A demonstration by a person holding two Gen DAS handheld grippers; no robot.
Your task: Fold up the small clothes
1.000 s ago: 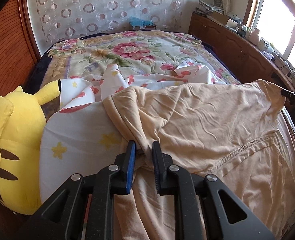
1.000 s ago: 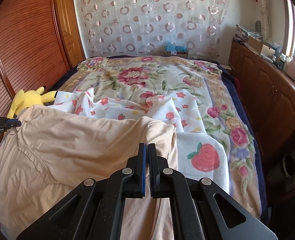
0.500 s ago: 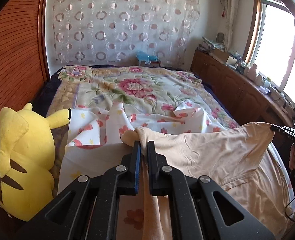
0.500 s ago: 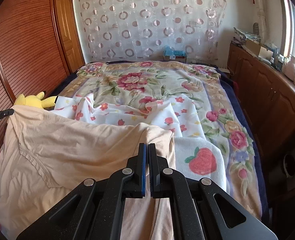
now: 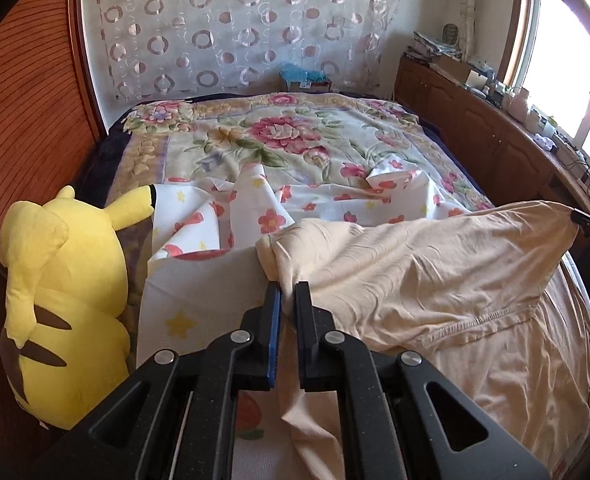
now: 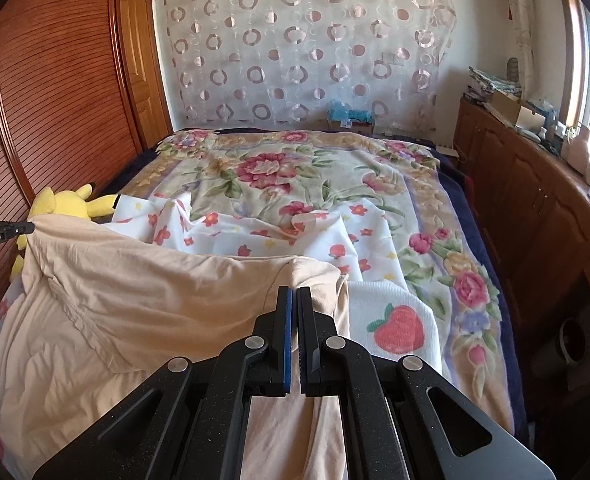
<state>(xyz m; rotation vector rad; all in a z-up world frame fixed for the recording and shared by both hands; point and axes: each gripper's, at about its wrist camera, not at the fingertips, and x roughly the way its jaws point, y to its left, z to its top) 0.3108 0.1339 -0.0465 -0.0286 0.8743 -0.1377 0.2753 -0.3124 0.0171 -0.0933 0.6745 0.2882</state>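
A beige shirt (image 5: 435, 280) hangs stretched between my two grippers above the near end of the bed. My left gripper (image 5: 288, 292) is shut on one top corner of it. My right gripper (image 6: 294, 294) is shut on the other top corner of the beige shirt (image 6: 155, 292). The right gripper shows at the far right of the left wrist view (image 5: 587, 220). The left gripper shows at the far left of the right wrist view (image 6: 15, 229). The cloth sags between them and drapes down toward me.
The bed has a floral bedspread (image 6: 295, 176). A white flower-print cloth (image 5: 255, 208) lies crumpled behind the shirt. A white strawberry towel (image 6: 395, 320) lies at the right. A yellow plush toy (image 5: 55, 300) sits at the bed's left edge. A wooden cabinet (image 6: 535, 208) runs along the right.
My left gripper closed on the shirt's corner and lifted it. The shirt has risen off the bed and now hangs spread between both grippers.
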